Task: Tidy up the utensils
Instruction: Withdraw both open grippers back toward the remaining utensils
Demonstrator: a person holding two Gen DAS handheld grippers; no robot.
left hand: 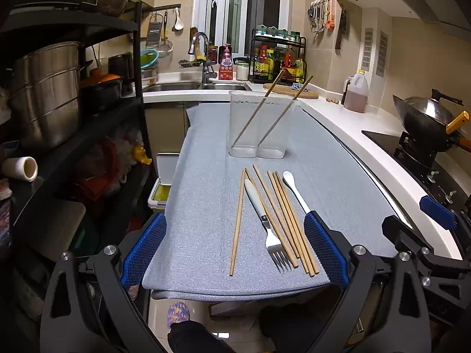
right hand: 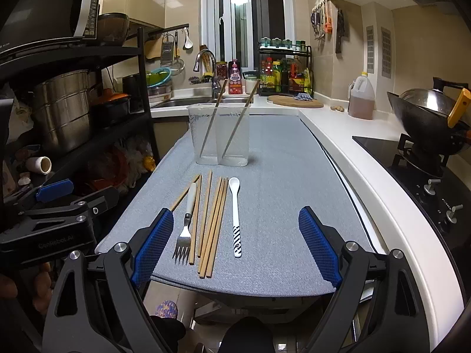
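On a grey cloth-covered table [left hand: 206, 153] [right hand: 279, 176] lie several wooden chopsticks [left hand: 282, 220] [right hand: 215, 223], a fork with a white handle [left hand: 266, 223] [right hand: 187, 220] and a white spoon with a striped handle [left hand: 294, 189] [right hand: 235, 214]. Behind them stands a clear two-compartment holder [left hand: 257, 125] [right hand: 219, 135] with one chopstick leaning in each compartment. My left gripper [left hand: 232, 250] hangs open over the table's near edge, the utensils between its fingers but untouched. My right gripper [right hand: 235, 244] is open too, spanning the same row. Its blue pad [left hand: 437, 211] shows at the right of the left wrist view.
A black shelf rack [left hand: 88, 103] with pots stands left of the table. The white counter [right hand: 368, 158] runs along the right with a stove and wok [right hand: 426, 117], an oil jug [right hand: 360, 95], and a sink [left hand: 191, 86] at the back. A person's legs and slipper [left hand: 178, 313] are below.
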